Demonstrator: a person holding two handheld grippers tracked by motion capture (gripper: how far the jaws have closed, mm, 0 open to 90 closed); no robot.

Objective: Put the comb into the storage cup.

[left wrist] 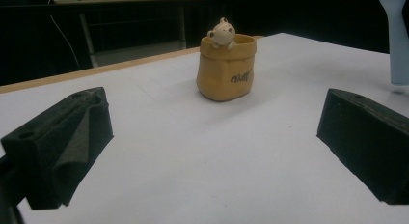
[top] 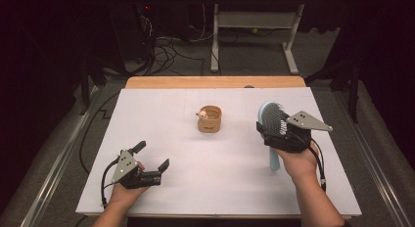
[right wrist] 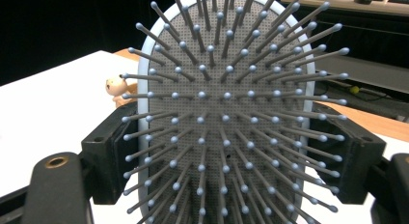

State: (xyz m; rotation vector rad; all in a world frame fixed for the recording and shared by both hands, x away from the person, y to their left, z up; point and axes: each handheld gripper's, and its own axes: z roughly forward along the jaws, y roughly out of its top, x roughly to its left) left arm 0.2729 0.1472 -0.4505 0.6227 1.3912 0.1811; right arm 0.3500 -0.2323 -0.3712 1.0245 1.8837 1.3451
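Nearest the person, the left gripper point(top: 152, 156) rested low on the white table point(top: 161, 197) with its black jaws spread wide and nothing between them. To the right, the right gripper point(top: 274, 131) clamped the head of a pale blue oval hairbrush with grey ball-tipped bristles point(top: 272, 120), its handle reaching down to the table. Farther off, mid-table, stood a small tan sack-shaped pot with a little animal figure on its rim point(top: 210, 119).

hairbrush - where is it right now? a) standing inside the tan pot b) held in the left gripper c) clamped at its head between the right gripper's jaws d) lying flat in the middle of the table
c: in the right gripper view the black jaws press on both edges of the hairbrush head, and the high view shows the right gripper holding it by the head, handle toward the person.
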